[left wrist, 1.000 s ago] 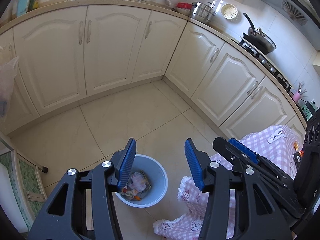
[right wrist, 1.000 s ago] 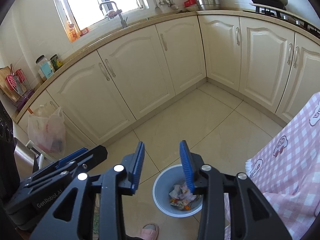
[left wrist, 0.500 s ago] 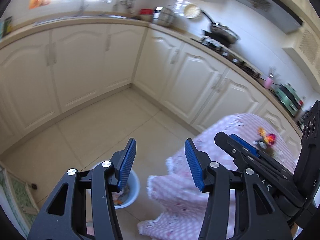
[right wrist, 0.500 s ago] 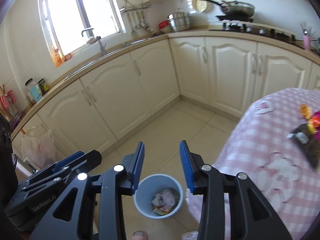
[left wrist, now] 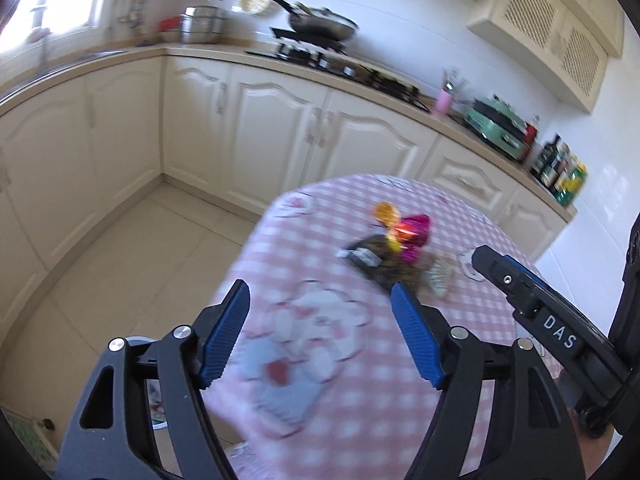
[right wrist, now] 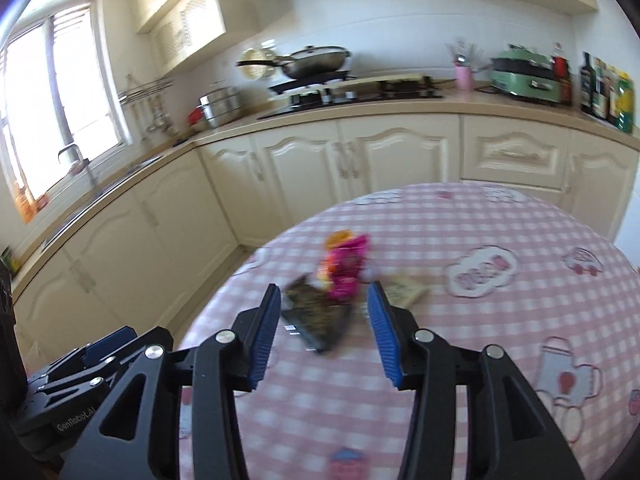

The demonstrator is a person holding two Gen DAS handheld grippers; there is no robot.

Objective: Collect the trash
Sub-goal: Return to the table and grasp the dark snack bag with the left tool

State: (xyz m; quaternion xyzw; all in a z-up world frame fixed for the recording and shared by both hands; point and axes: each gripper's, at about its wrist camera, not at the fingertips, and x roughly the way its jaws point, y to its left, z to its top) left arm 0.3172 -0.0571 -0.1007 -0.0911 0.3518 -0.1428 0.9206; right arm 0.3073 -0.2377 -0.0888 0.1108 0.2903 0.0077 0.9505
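Dark wrapper (right wrist: 318,320) on checked tablecloth (right wrist: 480,360), pink packet (right wrist: 346,268) touching its far edge; lies dead ahead between right gripper (right wrist: 322,330) jaws, wide open, empty; left gripper (left wrist: 320,332) open, empty, farther off

A round table (right wrist: 500,360) is covered by a pink checked cloth (left wrist: 360,400) with cartoon prints. Several pieces of trash lie together on the cloth: a dark wrapper (right wrist: 316,316), a bright pink wrapper (right wrist: 346,268) that touches it, an orange piece (right wrist: 338,238) just behind, and a pale packet (right wrist: 404,290) just beside them. The blur hides their finer details.
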